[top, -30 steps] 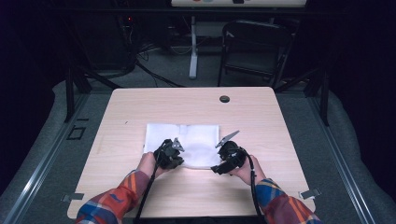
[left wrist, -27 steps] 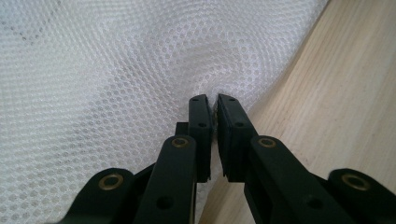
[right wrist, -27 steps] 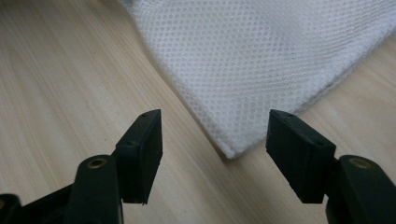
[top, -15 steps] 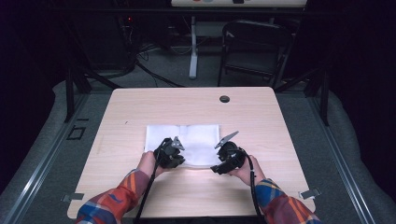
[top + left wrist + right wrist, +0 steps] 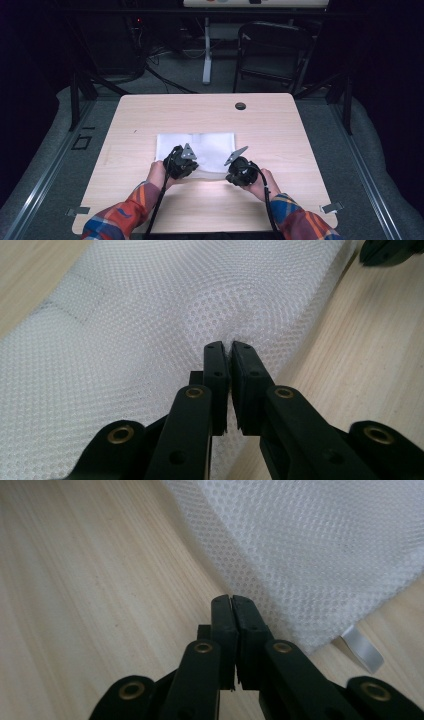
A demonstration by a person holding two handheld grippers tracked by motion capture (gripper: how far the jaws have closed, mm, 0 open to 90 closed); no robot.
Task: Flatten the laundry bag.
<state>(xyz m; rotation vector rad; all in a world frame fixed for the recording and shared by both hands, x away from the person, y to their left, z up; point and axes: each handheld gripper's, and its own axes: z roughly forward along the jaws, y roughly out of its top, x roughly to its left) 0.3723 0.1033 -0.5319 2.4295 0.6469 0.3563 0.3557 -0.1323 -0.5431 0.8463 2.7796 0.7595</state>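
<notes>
A white mesh cloth (image 5: 210, 145) lies flat on the wooden table (image 5: 150, 120). At its near edge, my left gripper (image 5: 176, 157) is shut on a pinch of the mesh (image 5: 150, 305), which puckers up around the fingertips (image 5: 230, 347). My right gripper (image 5: 235, 169) is at the cloth's near right corner. Its jaws have just been closing and now stand together (image 5: 231, 600) right at the edge of the mesh (image 5: 325, 540), which appears caught between the tips. A small white tag (image 5: 362, 652) sticks out from that corner. The right gripper also shows far off (image 5: 390, 250) in the left gripper view.
A dark round grommet hole (image 5: 240, 106) sits near the table's far edge. Behind the table stand a folding chair (image 5: 272, 50) and a stand with cables on the floor. Bare wood surrounds the cloth on all sides.
</notes>
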